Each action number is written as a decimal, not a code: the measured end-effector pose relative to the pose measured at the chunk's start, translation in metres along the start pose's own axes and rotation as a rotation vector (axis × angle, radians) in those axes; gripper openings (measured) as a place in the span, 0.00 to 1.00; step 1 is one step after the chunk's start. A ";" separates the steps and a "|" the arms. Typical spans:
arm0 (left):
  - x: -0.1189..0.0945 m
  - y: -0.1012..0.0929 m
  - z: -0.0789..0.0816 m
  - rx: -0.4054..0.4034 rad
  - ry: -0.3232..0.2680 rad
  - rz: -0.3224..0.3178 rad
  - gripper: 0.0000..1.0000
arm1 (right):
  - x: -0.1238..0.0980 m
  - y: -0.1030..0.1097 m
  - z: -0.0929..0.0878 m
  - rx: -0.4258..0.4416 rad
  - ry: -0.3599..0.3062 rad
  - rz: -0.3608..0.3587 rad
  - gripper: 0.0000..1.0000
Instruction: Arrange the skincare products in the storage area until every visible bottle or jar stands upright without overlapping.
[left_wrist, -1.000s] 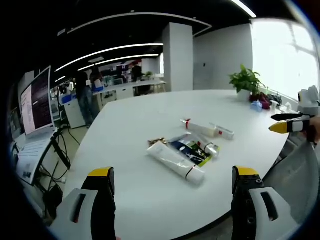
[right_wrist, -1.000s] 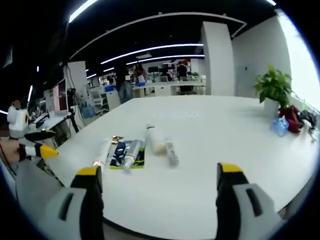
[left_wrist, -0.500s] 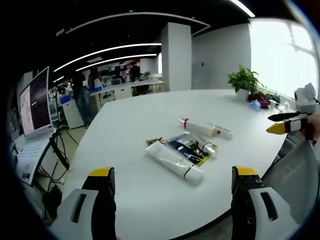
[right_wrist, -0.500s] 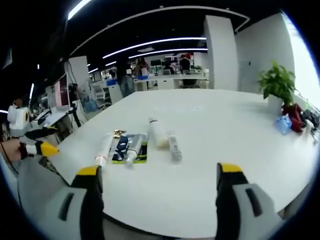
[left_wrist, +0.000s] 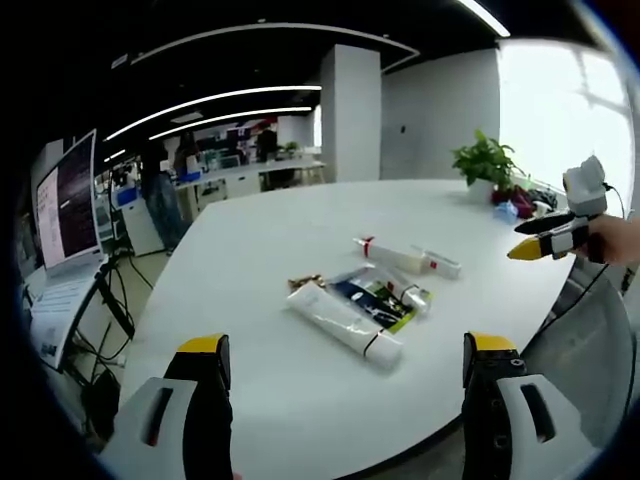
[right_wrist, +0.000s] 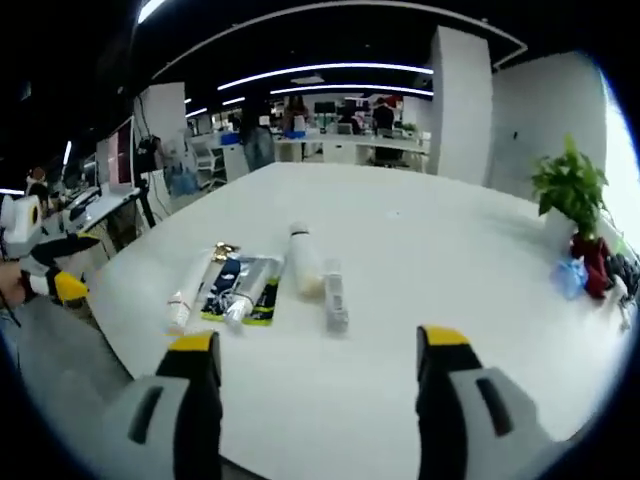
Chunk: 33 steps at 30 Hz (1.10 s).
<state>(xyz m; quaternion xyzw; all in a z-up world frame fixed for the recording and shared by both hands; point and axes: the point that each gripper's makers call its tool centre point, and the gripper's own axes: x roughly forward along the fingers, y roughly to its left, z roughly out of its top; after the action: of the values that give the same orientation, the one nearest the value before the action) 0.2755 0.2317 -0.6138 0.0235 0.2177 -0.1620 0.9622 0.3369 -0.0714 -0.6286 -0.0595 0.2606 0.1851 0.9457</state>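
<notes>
An open-plan office with strip lights overhead surrounds a large white worktop (left_wrist: 300, 230), a monitor (left_wrist: 62, 205) standing off its left edge in the left gripper view. The skincare products lie flat in a loose cluster near the worktop's middle, none upright. In the left gripper view, from left to right: a long white tube (left_wrist: 342, 318) with a dark band near its cap, touching a dark blue and green sachet (left_wrist: 378, 300); a smaller white tube (left_wrist: 408, 296) resting on that sachet; behind them a white bottle with a red band (left_wrist: 390, 255) and, just beside it, a slim white stick (left_wrist: 441, 266). A potted plant (left_wrist: 484, 163) stands at the far right edge of the worktop.

The left tool (left_wrist: 345, 372) hangs short of the near edge, jaws spread wide, holding nothing. The right tool (right_wrist: 317, 368) is likewise spread and empty, well apart from the cluster. In the right gripper view the same items read white tube (right_wrist: 188, 293), sachet (right_wrist: 240, 290), bottle (right_wrist: 305, 270), stick (right_wrist: 334, 296).
</notes>
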 end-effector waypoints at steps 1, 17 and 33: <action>0.000 0.000 0.000 -0.001 0.001 -0.001 0.95 | 0.003 -0.001 0.001 0.001 0.001 0.004 0.80; 0.001 -0.001 -0.003 -0.010 0.020 -0.011 0.95 | 0.062 -0.013 0.022 -0.070 0.094 0.081 0.71; 0.003 0.005 -0.006 -0.040 0.037 0.014 0.95 | 0.121 -0.017 0.040 -0.170 0.160 0.128 0.68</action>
<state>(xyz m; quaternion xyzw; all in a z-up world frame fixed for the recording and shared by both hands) 0.2768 0.2366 -0.6205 0.0090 0.2384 -0.1504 0.9594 0.4587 -0.0399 -0.6563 -0.1371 0.3218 0.2610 0.8997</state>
